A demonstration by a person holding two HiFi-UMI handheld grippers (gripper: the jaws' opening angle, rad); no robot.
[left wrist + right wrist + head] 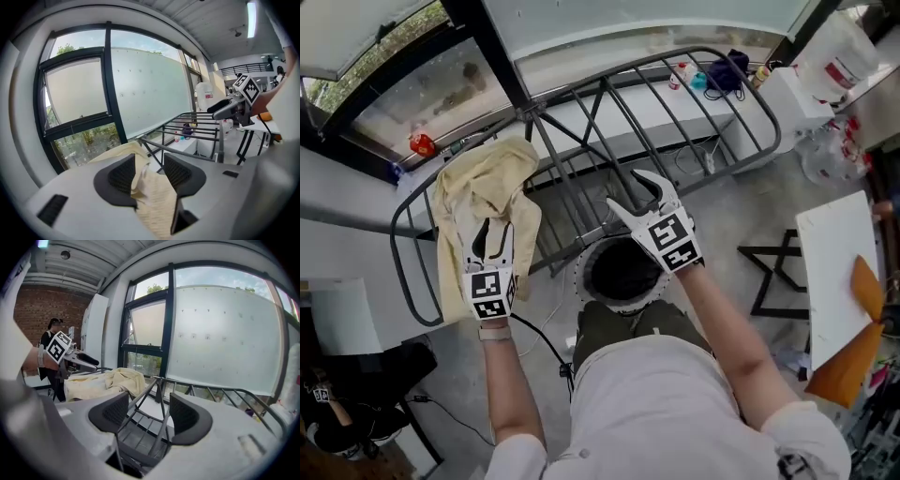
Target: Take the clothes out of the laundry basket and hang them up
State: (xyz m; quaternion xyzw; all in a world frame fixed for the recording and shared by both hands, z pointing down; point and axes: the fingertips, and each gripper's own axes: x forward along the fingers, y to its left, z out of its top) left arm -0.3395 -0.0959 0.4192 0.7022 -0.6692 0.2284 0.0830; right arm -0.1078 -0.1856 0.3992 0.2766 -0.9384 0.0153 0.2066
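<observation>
Pale yellow soft cloth garment point(483, 192) – draped in a bunched heap over the left end of the dark metal tube drying rack point(609, 103), part of it hanging down the near side.

Left gripper point(493, 239): low on the hanging part. Jaws stand partly apart. A fold of the cloth lies between the pads point(123, 176), against one of them with a gap to the other; judged loose, not pinched.

Right gripper point(630, 195): jaws wide apart with nothing in them, only rack bars showing beyond. It hangs above the round white perforated laundry basket point(584, 281), which sits on the floor just in front of the rack. The basket's inside reads dark, and its contents cannot be made out.

Handling, as a judgement: the garment looks light, limp and non-slippery, with no stiffness, so it will sag wherever it is unsupported and may slide off a single bar. The best hold is probably at a hem or shoulder edge – one gripper per corner – to pull it flat across two bars. It is not fragile; a firm pinch is fine.
</observation>
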